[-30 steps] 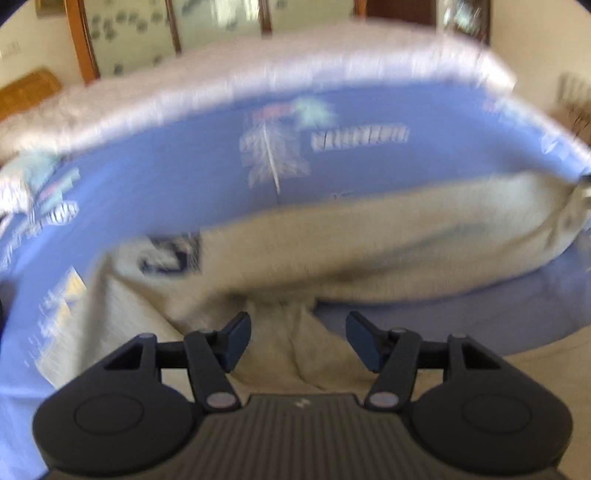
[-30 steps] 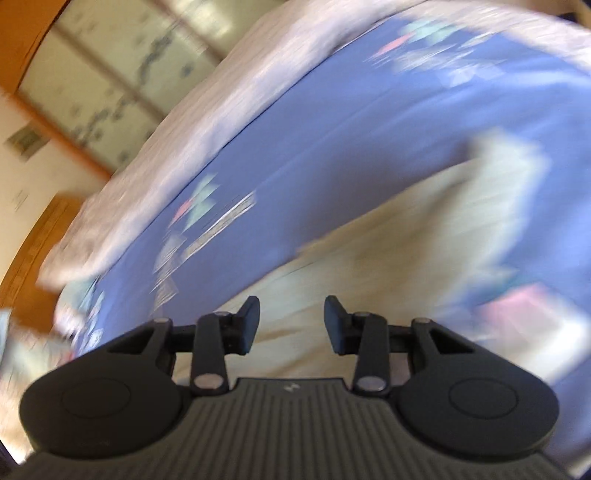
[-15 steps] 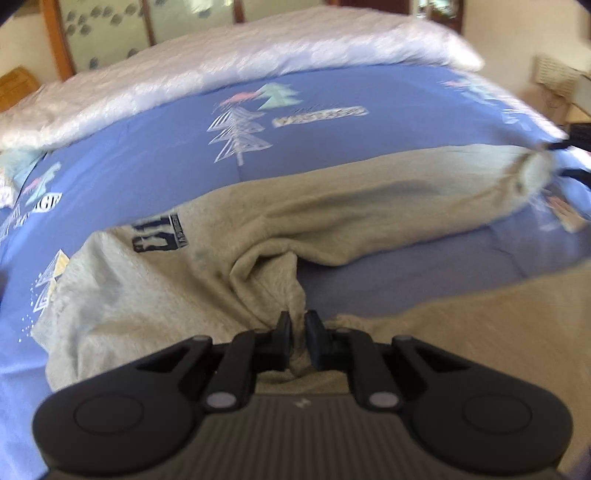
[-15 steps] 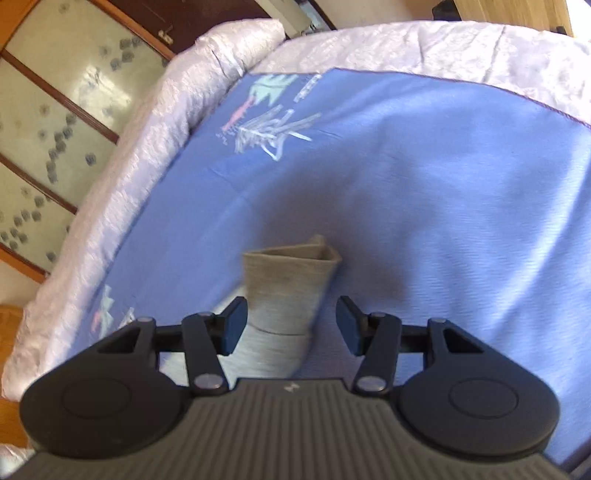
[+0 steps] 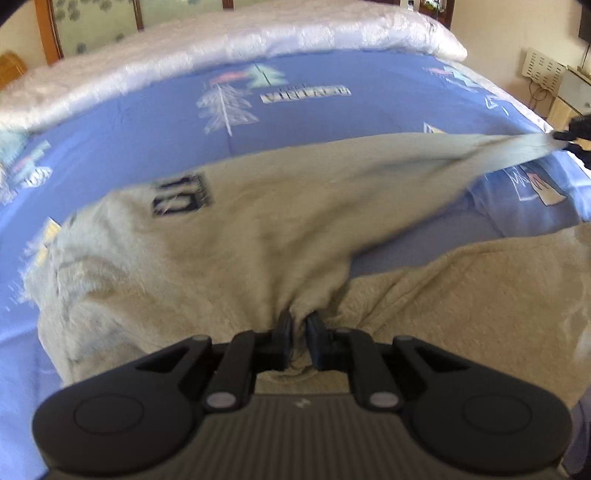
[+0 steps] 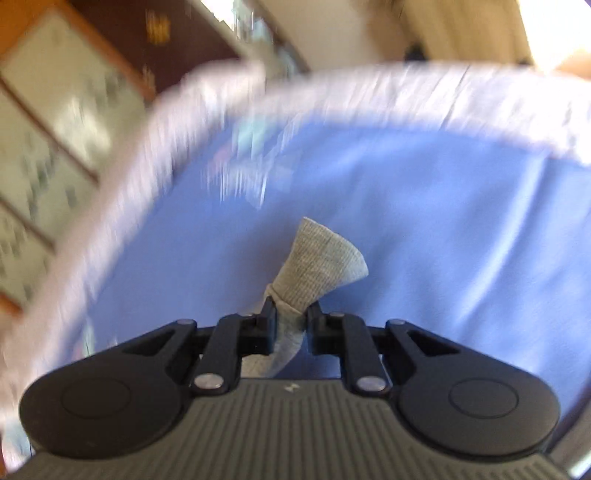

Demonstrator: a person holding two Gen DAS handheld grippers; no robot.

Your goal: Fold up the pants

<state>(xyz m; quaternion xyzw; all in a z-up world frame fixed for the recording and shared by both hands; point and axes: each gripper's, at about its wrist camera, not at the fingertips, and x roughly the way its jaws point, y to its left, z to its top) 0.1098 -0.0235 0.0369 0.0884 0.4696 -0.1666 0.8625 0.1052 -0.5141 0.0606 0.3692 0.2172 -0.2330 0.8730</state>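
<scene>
Grey sweatpants (image 5: 229, 236) with a dark patch (image 5: 181, 195) lie on a blue printed bedsheet (image 5: 314, 110). My left gripper (image 5: 298, 325) is shut on the pants at the crotch, near the front edge of the bed. One leg (image 5: 424, 162) is pulled taut up to the right, where my right gripper (image 5: 565, 142) holds its end. In the right wrist view my right gripper (image 6: 290, 317) is shut on the ribbed cuff (image 6: 319, 262), lifted above the sheet (image 6: 461, 240). The other leg (image 5: 480, 280) lies along the front right.
A white quilt (image 5: 221, 48) runs along the far side of the bed. Wood-framed panelled doors (image 5: 92, 22) stand behind it. A bedside cabinet (image 5: 569, 92) is at the far right.
My right gripper has shut on the cuff and lifted it, pulling the leg taut. My left gripper stays shut on the crotch and the pants have shifted toward me.
</scene>
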